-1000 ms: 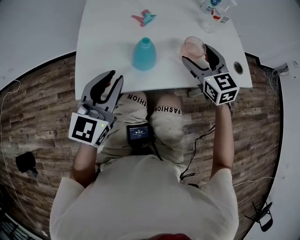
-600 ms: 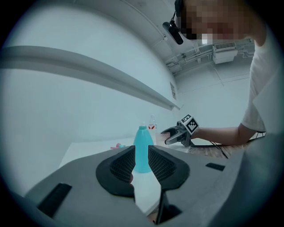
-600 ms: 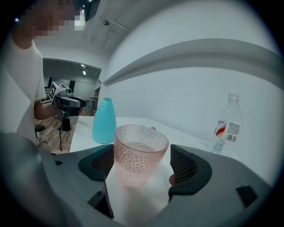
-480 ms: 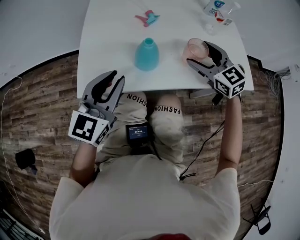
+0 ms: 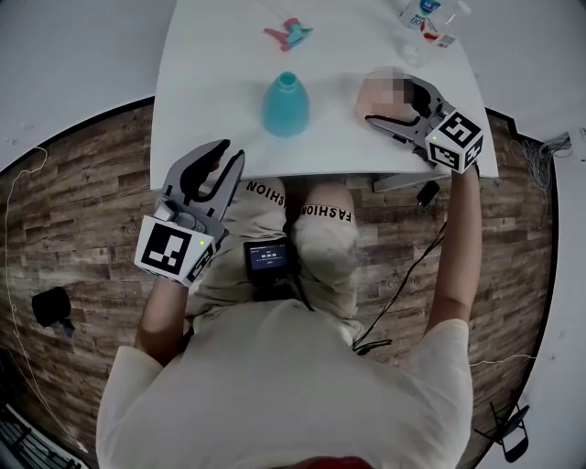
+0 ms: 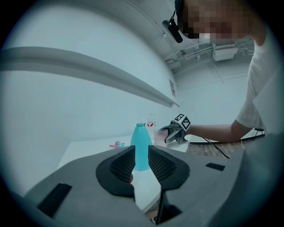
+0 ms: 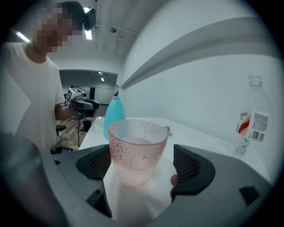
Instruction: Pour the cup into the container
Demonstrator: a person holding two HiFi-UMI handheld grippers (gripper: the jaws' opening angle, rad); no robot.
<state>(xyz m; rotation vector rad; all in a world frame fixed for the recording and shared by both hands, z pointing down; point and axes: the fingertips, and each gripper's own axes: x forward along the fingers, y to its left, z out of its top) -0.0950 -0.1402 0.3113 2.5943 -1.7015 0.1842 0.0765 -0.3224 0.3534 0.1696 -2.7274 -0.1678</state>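
A pink dimpled cup (image 7: 135, 150) stands on the white table (image 5: 211, 92) at its front right, with a little liquid in it. My right gripper (image 5: 392, 99) reaches around the cup (image 5: 374, 92) from the right. Its jaws are opening; a clear gap shows at the right pad (image 7: 188, 166), and the left pad sits close to the cup wall. The teal bottle-shaped container (image 5: 285, 105) stands upright mid-table, left of the cup. My left gripper (image 5: 229, 158) hangs below the table's front edge over the person's lap, its jaws a narrow slit apart with nothing between them.
A clear water bottle with a red label (image 7: 250, 119) stands at the table's far right corner (image 5: 423, 18). A small pink and teal item (image 5: 288, 34) lies at the back middle. A small screen device (image 5: 267, 256) rests on the lap. Wood floor surrounds the table.
My right gripper has swung round to the cup's right side and its jaws have spread wider. The cup still stands in the same spot. My left gripper has not moved.
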